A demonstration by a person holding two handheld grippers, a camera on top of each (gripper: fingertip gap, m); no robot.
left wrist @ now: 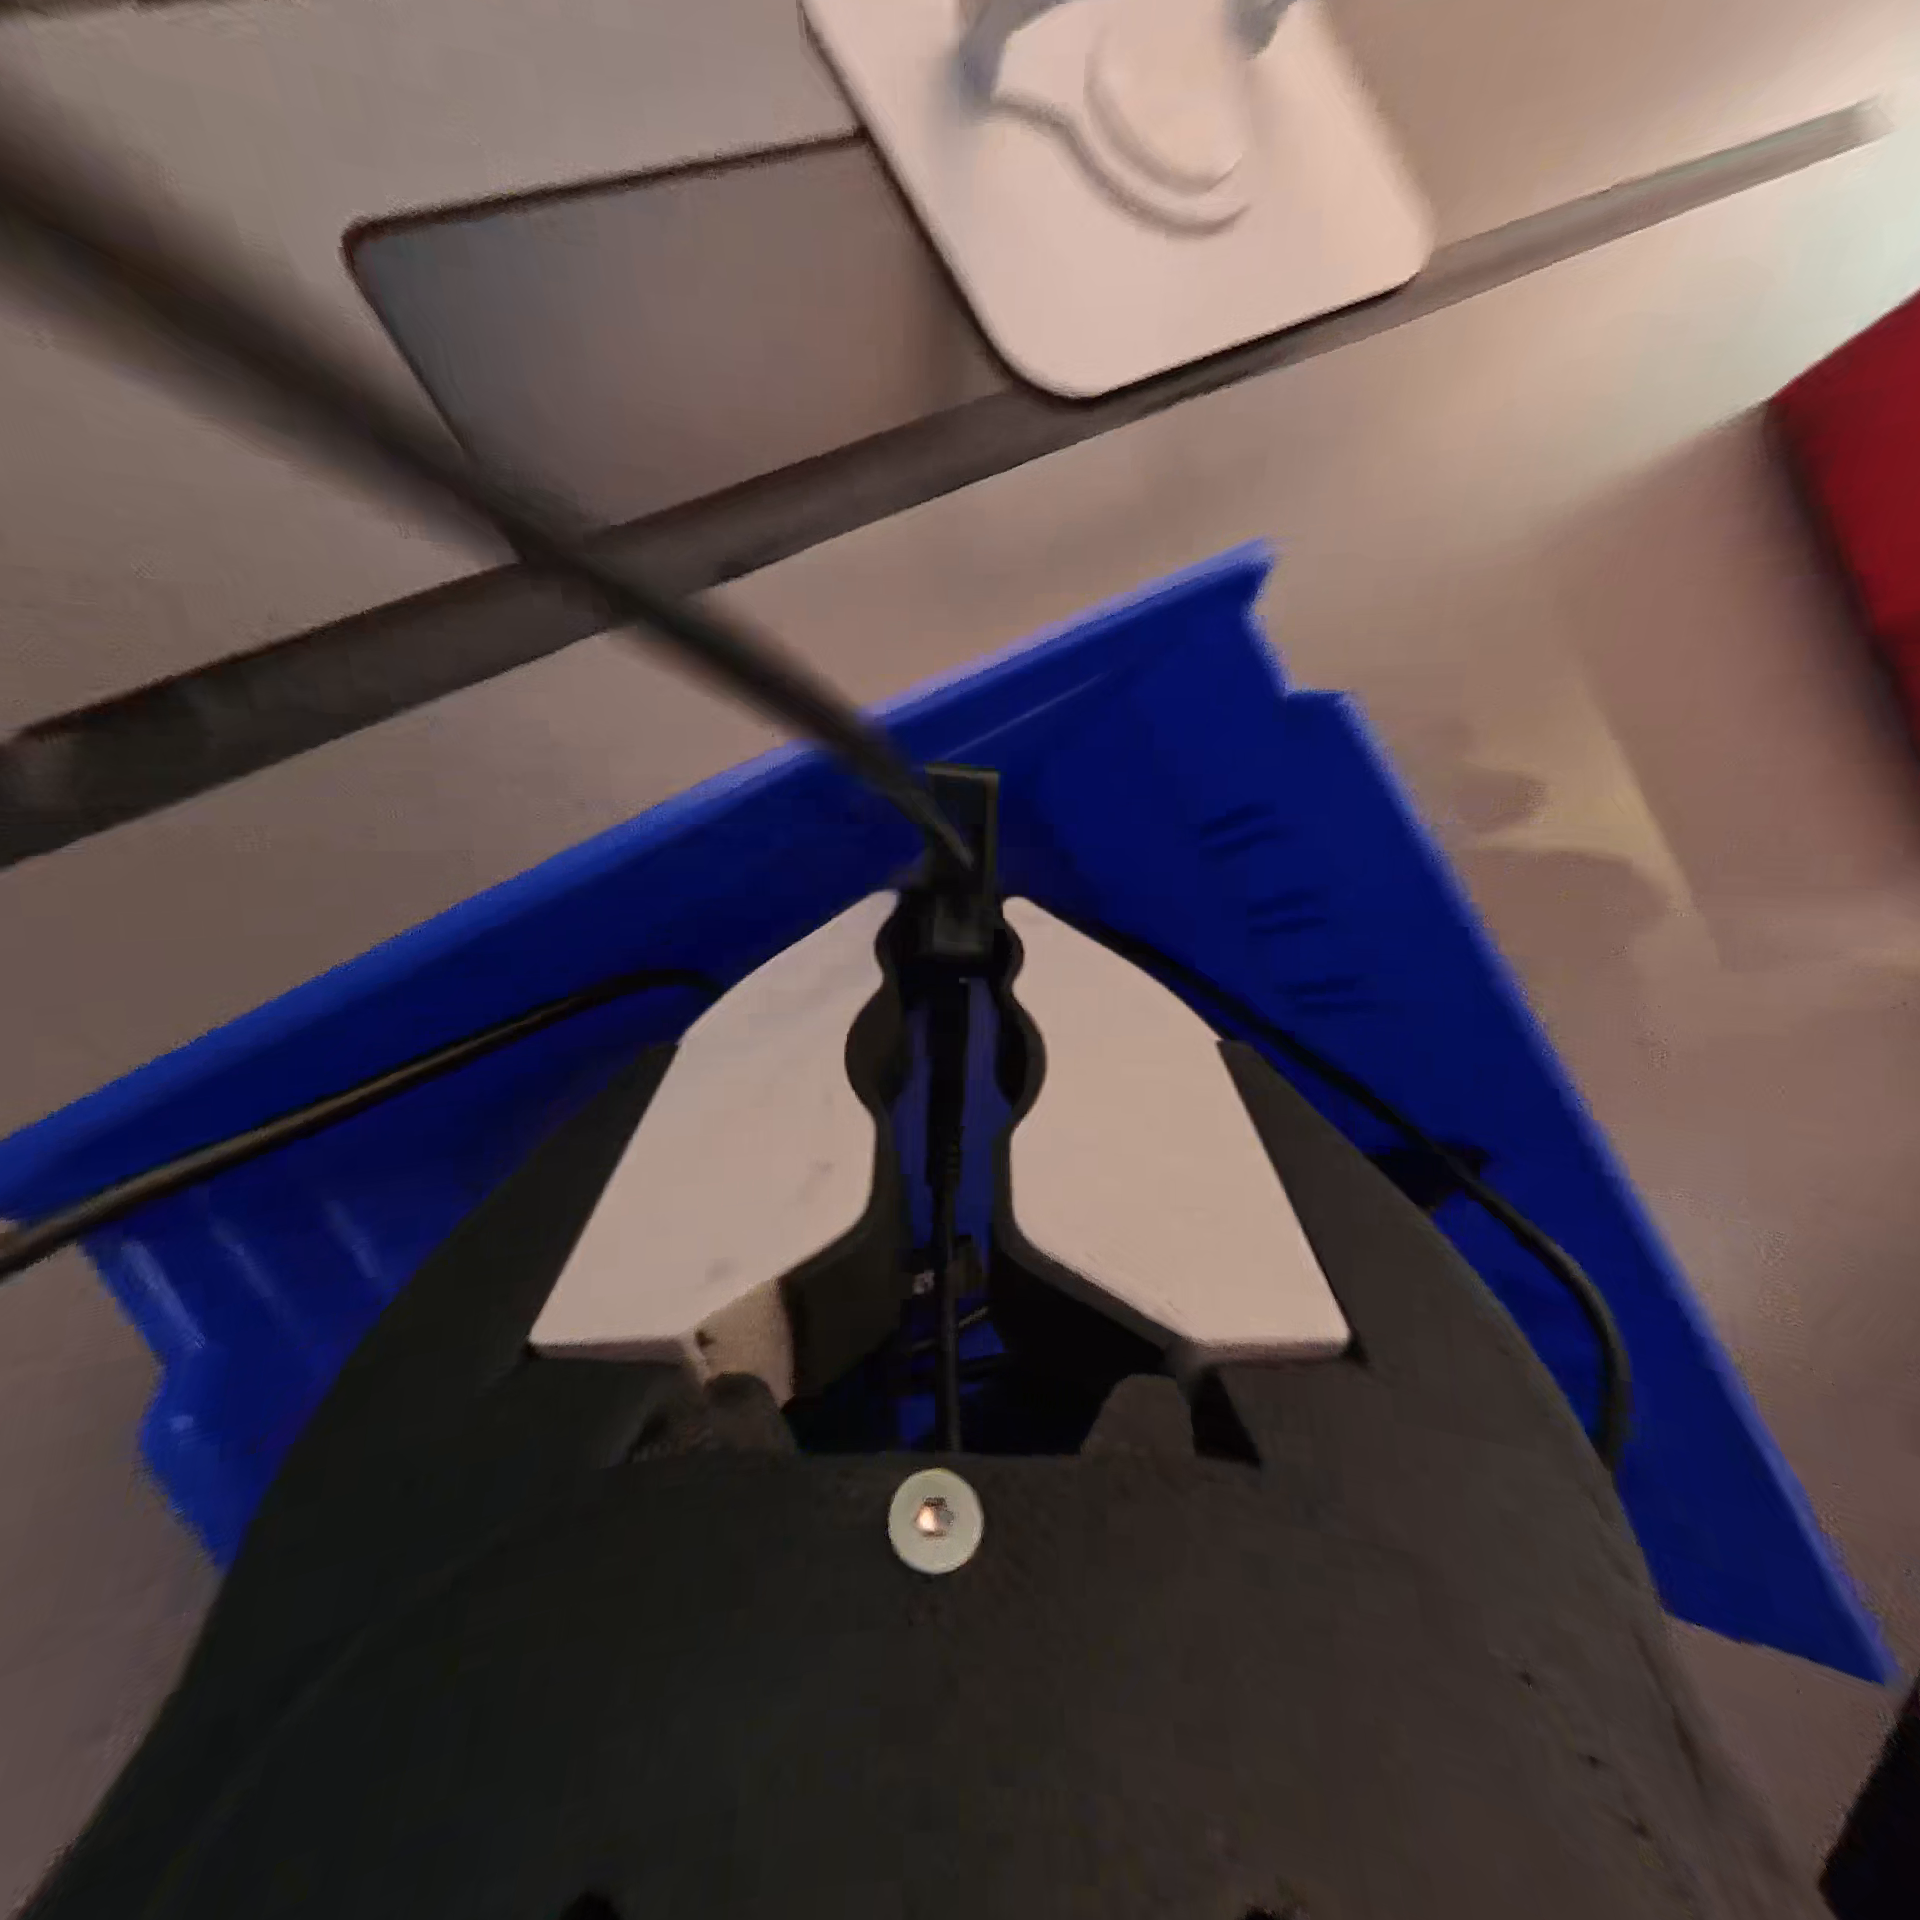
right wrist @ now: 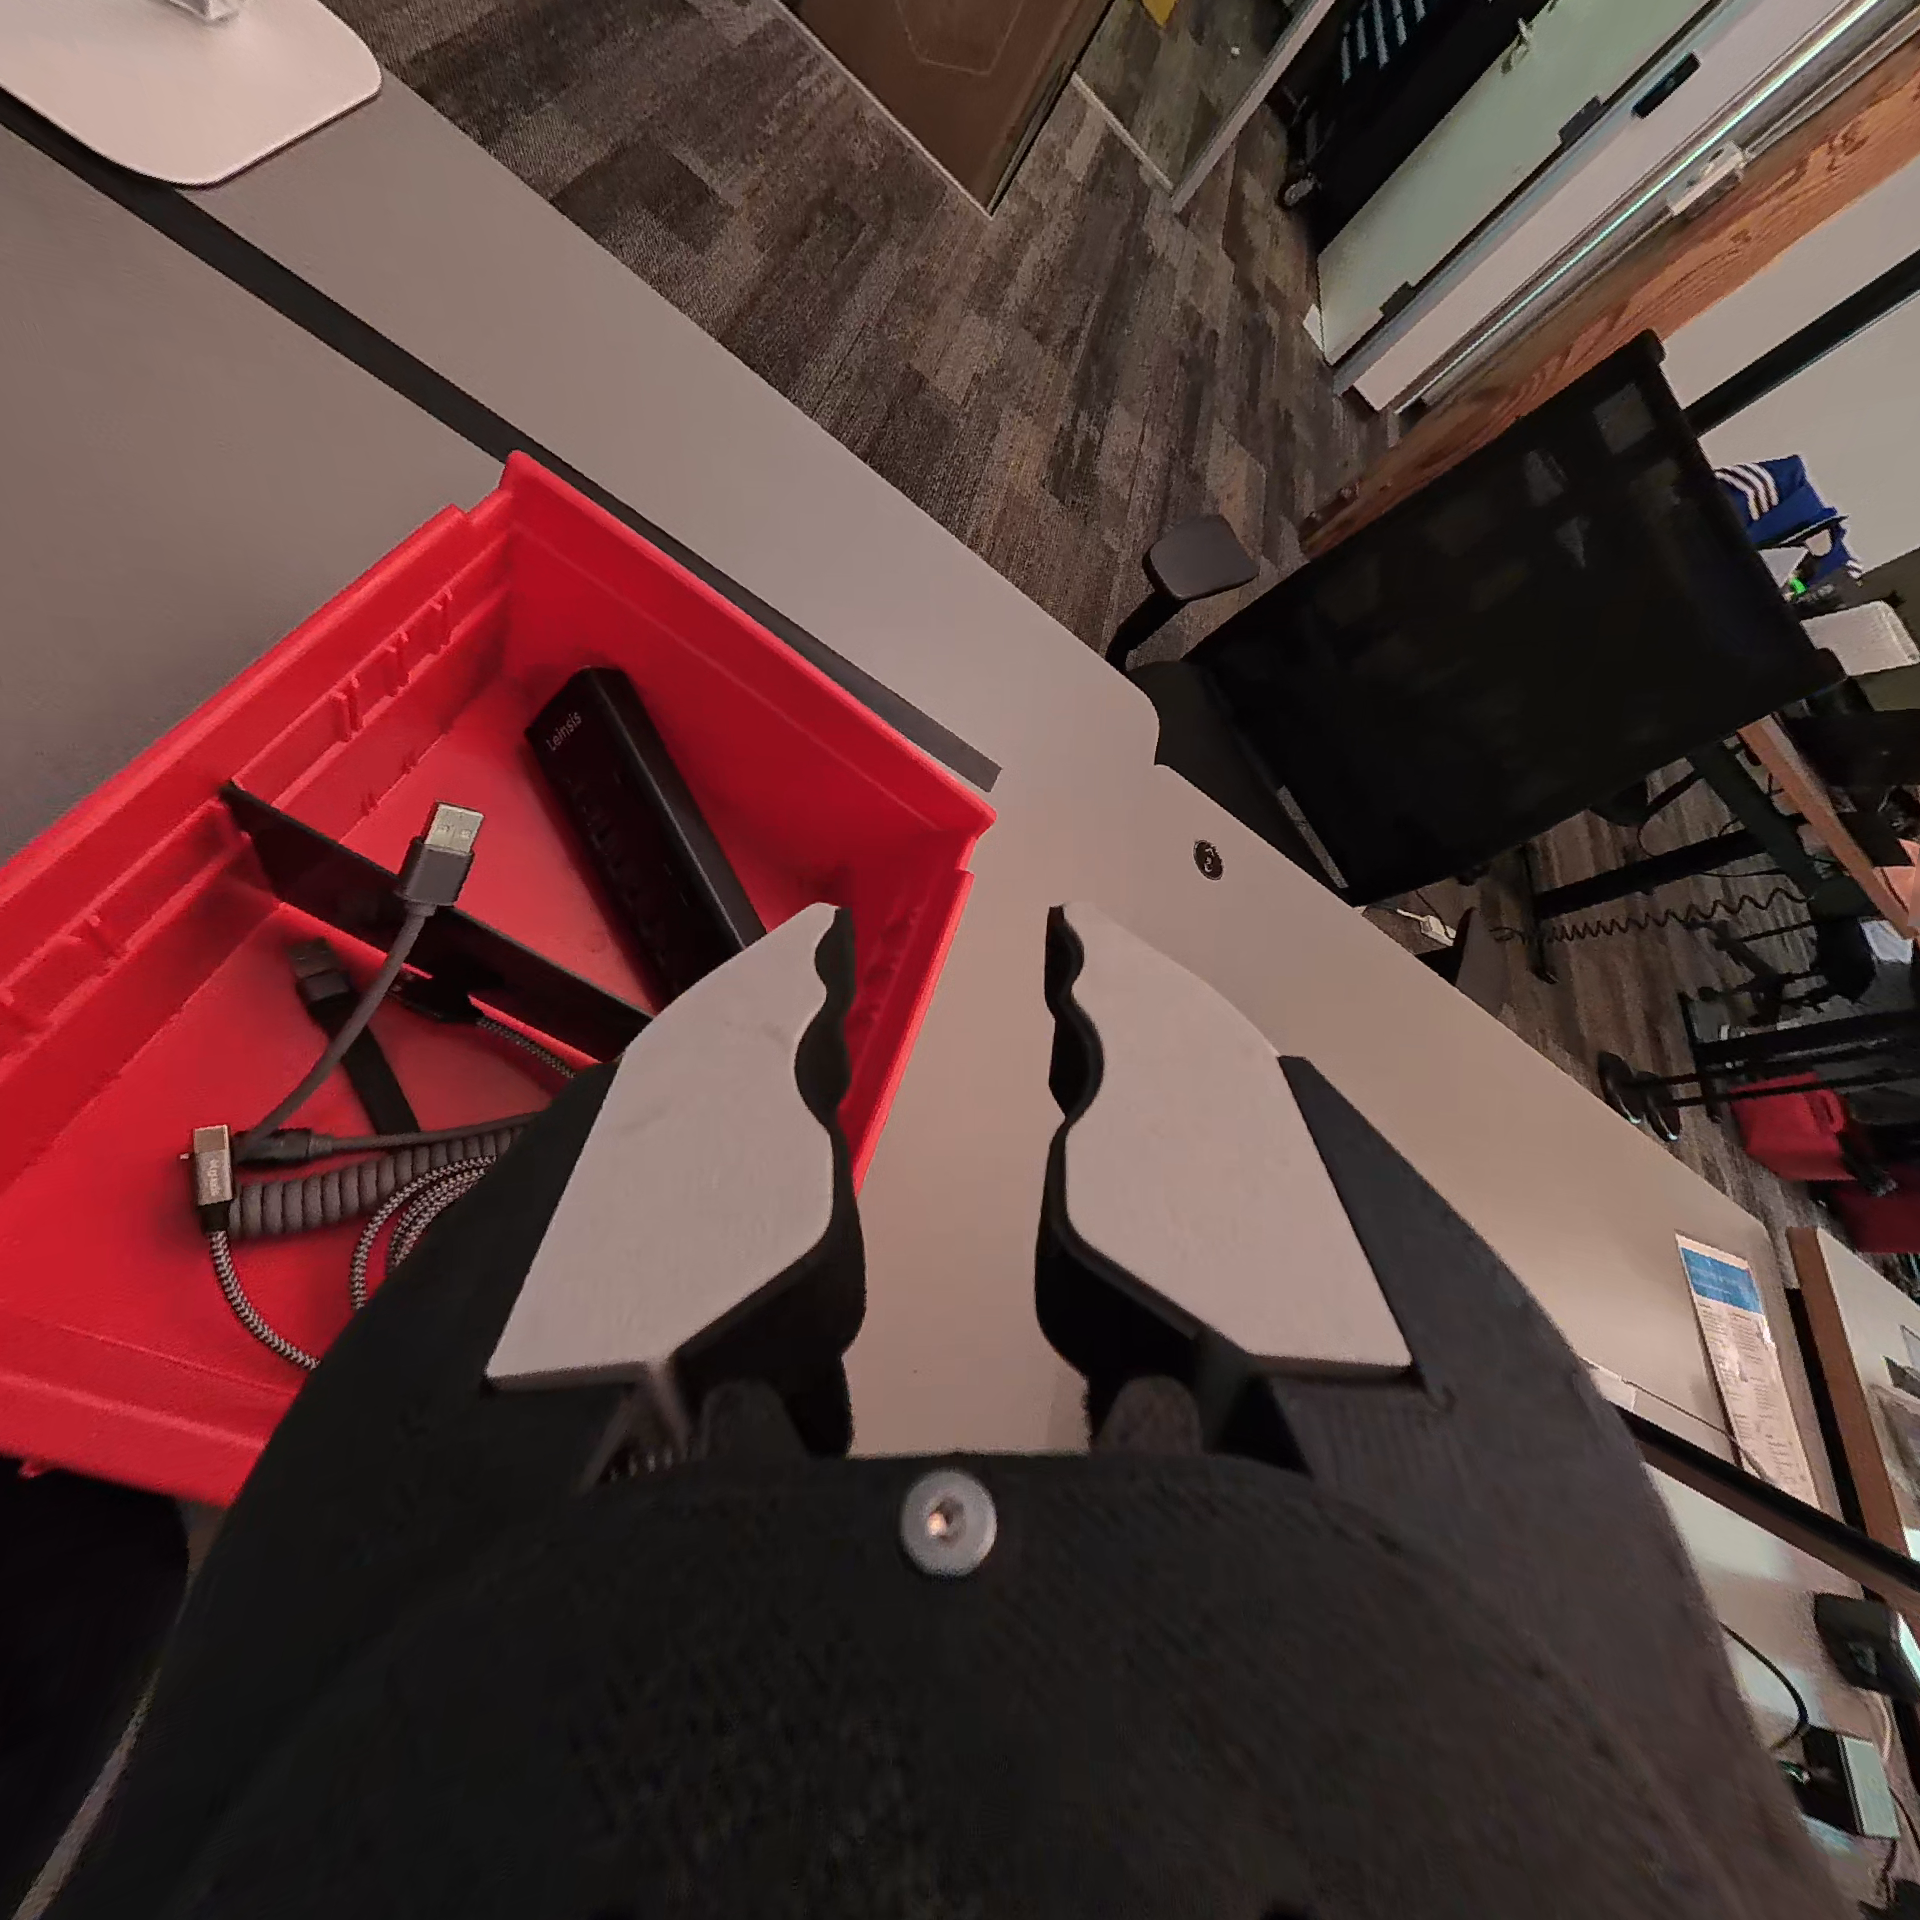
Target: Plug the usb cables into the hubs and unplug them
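In the left wrist view my left gripper (left wrist: 948, 935) is shut on a black cable plug (left wrist: 961, 831), held above a blue bin (left wrist: 1351, 935). Its thin black cable (left wrist: 416, 436) runs up to the left, and another length loops across the bin. In the right wrist view my right gripper (right wrist: 945, 935) is open and empty, over the table just right of a red bin (right wrist: 135, 987). The red bin holds a black USB hub (right wrist: 634, 821), a grey USB-A plug (right wrist: 447, 847) standing up on its cable, and coiled and braided grey cables (right wrist: 364, 1195).
A pale monitor stand base (left wrist: 1122, 177) sits at the back of the grey table (right wrist: 644, 395), past a dark seam (left wrist: 1039, 416). The red bin's edge (left wrist: 1860, 520) shows at the right of the left wrist view. A black office chair (right wrist: 1486, 644) stands beyond the table's edge. My right fingertips sit around 70 cm from my left ones.
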